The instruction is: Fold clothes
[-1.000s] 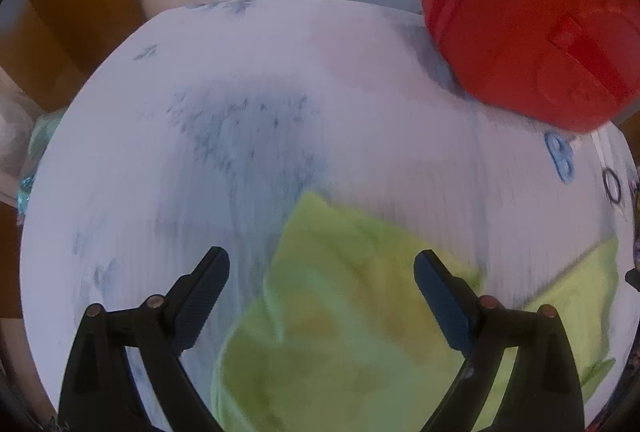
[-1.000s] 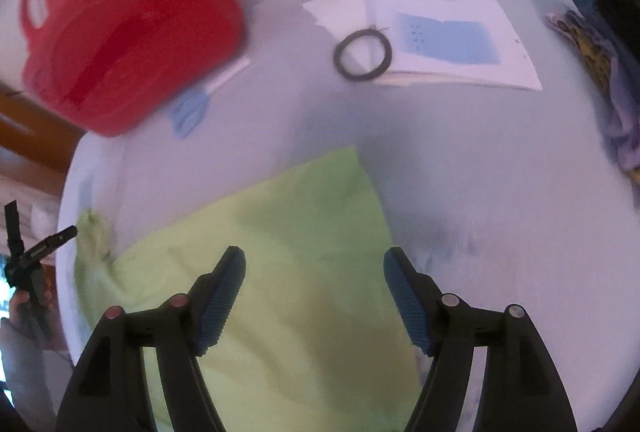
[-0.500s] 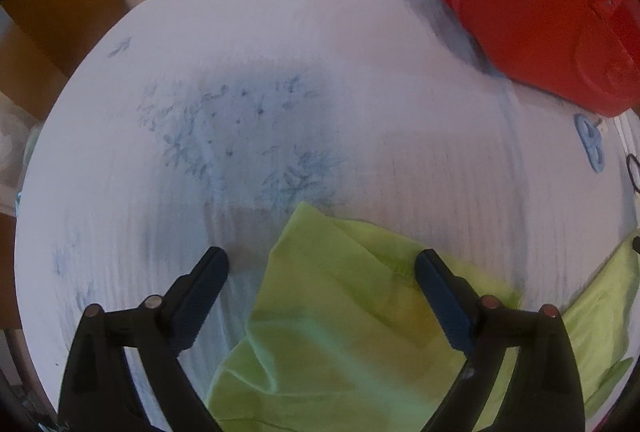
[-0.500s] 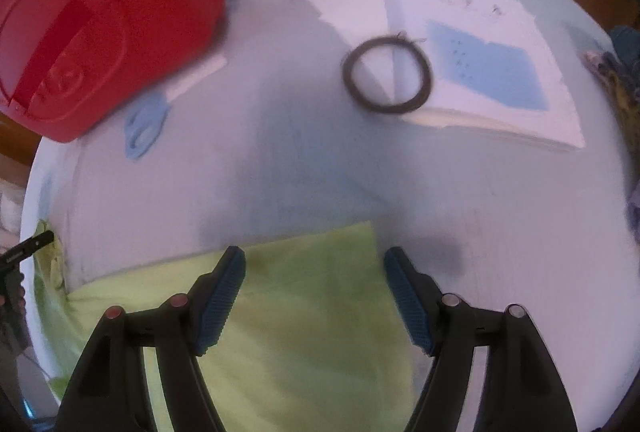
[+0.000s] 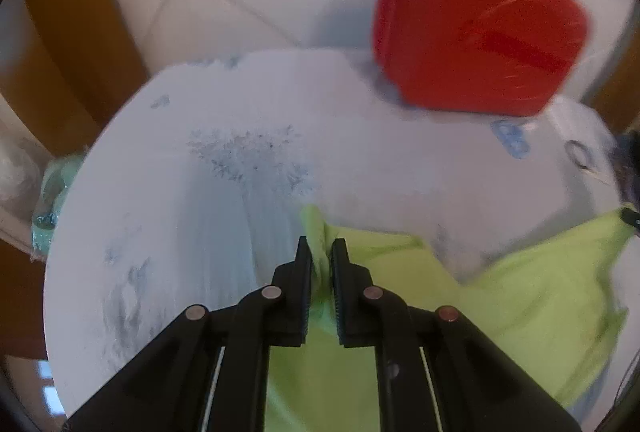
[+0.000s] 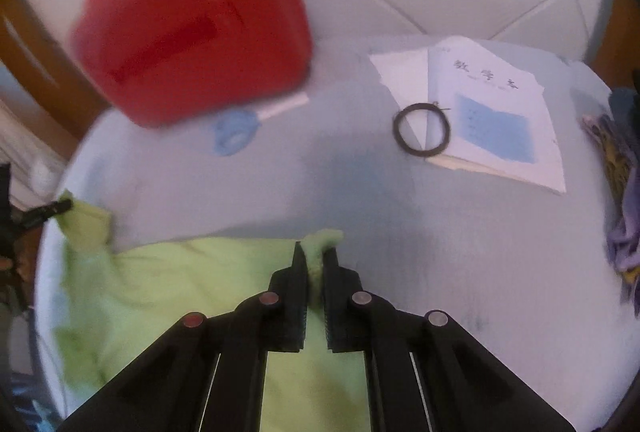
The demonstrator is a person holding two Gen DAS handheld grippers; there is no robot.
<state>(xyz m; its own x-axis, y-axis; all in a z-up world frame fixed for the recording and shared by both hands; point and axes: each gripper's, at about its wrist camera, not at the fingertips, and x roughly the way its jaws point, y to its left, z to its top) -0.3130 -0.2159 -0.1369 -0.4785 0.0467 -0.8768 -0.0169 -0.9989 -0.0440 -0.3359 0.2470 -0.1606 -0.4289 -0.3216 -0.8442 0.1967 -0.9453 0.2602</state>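
A lime-green cloth (image 5: 520, 284) lies rumpled on a round white table (image 5: 180, 232); it also shows in the right wrist view (image 6: 180, 284). My left gripper (image 5: 321, 252) is shut on one corner of the cloth, which sticks up between the jaws. My right gripper (image 6: 315, 256) is shut on another corner of the same cloth, with a tuft of fabric poking out past the tips. The cloth sags between the two held corners.
A red plastic case (image 5: 476, 20) sits at the table's far edge, also in the right wrist view (image 6: 192, 20). A blue-handled tool (image 6: 236, 132), a black ring (image 6: 422, 130) on a white booklet (image 6: 492, 116), and a purple patterned cloth (image 6: 624, 208) lie on the table.
Both grippers were open over the cloth; now both have shut on its corners. The cloth's edge has been drawn up and the views have tilted back.
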